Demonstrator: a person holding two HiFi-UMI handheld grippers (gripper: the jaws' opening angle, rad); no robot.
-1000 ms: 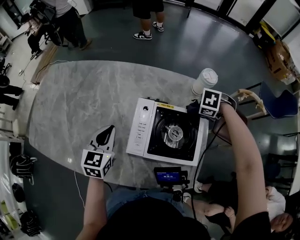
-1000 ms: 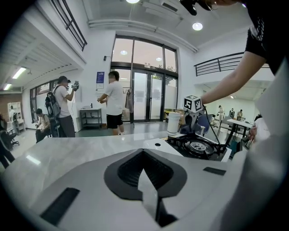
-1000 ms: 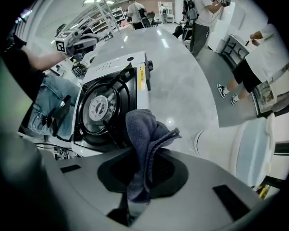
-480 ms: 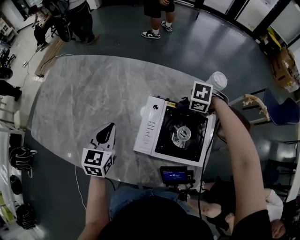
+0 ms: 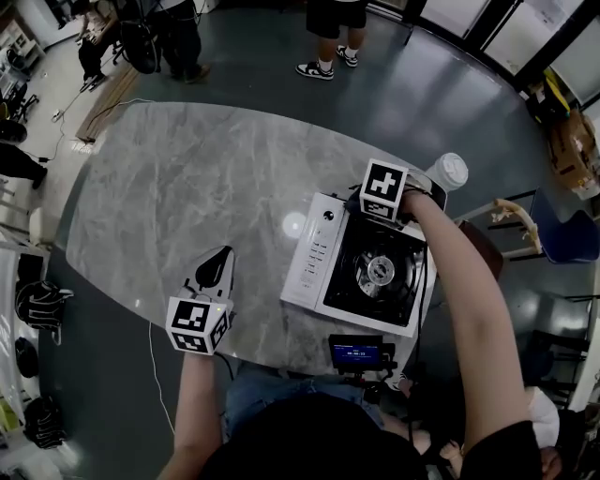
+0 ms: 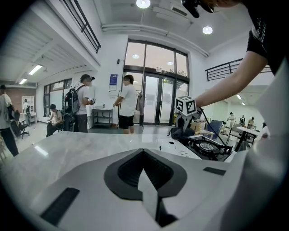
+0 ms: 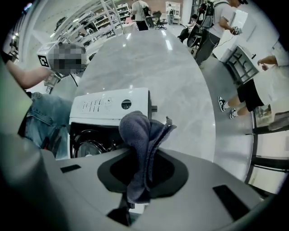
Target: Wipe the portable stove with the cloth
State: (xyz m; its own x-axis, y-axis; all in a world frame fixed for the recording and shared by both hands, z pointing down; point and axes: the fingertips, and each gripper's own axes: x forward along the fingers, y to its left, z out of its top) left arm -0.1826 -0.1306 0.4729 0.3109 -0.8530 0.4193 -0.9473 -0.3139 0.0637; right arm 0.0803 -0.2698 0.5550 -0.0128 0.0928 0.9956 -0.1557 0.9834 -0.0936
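Note:
The portable stove [image 5: 361, 270], with a white control panel on its left and a black burner, sits at the table's near right. My right gripper [image 5: 362, 202] is over the stove's far left corner, shut on a dark grey cloth [image 7: 142, 133] that bunches out past the jaws above the white panel [image 7: 108, 106]. The left gripper view shows that cloth [image 6: 180, 133] touching the stove [image 6: 205, 149] at its far edge. My left gripper [image 5: 217, 258] rests on the marble table [image 5: 187, 187] left of the stove, shut with nothing in it [image 6: 143, 155].
A lidded paper cup [image 5: 448, 172] stands just beyond the stove's far right corner. A small device with a blue screen [image 5: 356, 354] is clamped at the table's near edge. People [image 5: 328, 28] stand on the floor beyond the table. A blue chair [image 5: 553, 225] is at the right.
My right gripper has carried the cloth leftward along the stove's far edge, from the right corner to the left one. The left gripper has stayed put.

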